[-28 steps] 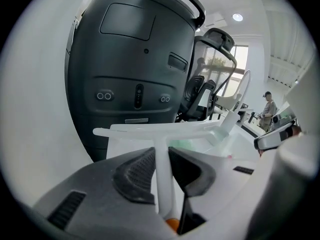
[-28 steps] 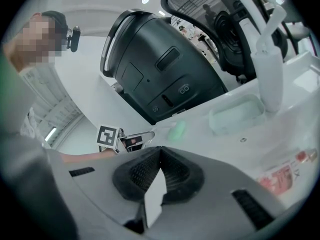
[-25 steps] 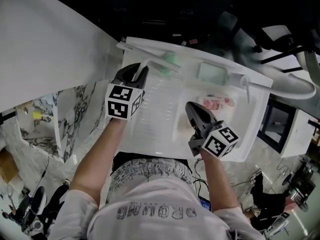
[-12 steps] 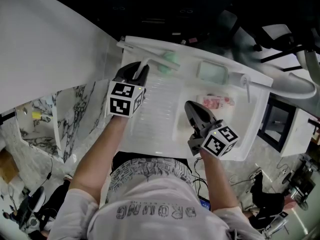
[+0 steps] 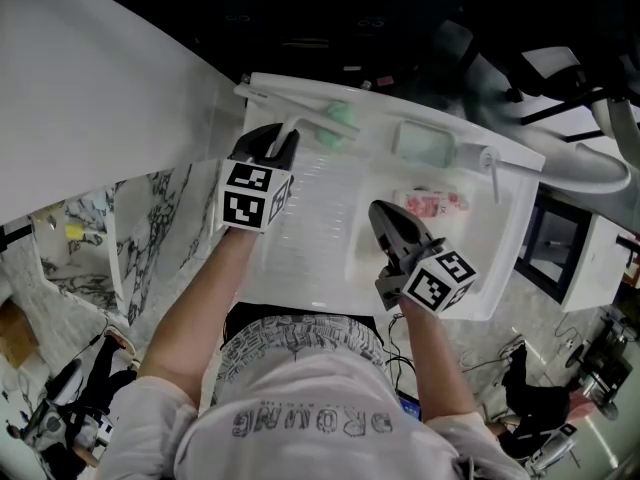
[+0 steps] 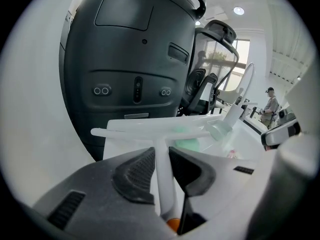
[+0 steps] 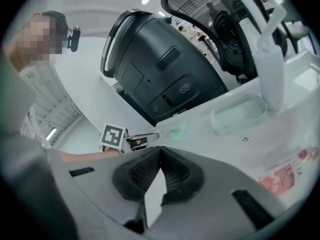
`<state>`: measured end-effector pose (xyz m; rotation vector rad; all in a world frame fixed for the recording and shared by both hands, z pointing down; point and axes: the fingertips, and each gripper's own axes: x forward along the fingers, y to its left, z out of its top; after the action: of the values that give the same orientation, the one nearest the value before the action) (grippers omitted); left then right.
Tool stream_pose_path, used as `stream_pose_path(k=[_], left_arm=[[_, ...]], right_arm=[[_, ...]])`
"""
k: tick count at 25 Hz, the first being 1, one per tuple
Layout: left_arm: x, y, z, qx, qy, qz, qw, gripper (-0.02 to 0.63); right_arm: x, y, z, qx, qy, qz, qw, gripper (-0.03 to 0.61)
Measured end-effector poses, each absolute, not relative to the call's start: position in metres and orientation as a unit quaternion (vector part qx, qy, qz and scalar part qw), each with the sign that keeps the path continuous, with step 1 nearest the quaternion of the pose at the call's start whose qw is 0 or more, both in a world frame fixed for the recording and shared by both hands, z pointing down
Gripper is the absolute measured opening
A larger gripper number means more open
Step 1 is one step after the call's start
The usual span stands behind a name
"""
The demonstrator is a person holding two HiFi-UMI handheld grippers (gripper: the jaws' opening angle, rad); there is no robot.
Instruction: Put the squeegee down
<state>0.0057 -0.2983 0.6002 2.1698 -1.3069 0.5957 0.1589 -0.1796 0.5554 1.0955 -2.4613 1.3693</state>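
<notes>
My left gripper (image 5: 275,140) has the white squeegee (image 5: 308,121) by its handle. In the left gripper view the handle stands upright between the two ribbed pads (image 6: 135,176), which touch it on both sides while the jaws are just beginning to open. The blade lies crosswise at the far left corner of the white tray (image 5: 310,243), just beside a green sponge (image 5: 341,121). I think the blade rests on the tray, though the glare makes that hard to tell. My right gripper (image 5: 384,218) hovers over the tray's right half, jaws together on nothing, near a pink packet (image 5: 436,205).
</notes>
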Motion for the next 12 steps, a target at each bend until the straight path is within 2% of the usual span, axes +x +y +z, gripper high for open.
stream_pose_path(k=[12], left_arm=[[0.0022, -0.2930, 0.5941, 0.808, -0.476, 0.225, 0.263, 0.143]], right_arm=[[0.1534, -0.1761, 0.5476, 0.363, -0.816, 0.447, 0.060, 0.008]])
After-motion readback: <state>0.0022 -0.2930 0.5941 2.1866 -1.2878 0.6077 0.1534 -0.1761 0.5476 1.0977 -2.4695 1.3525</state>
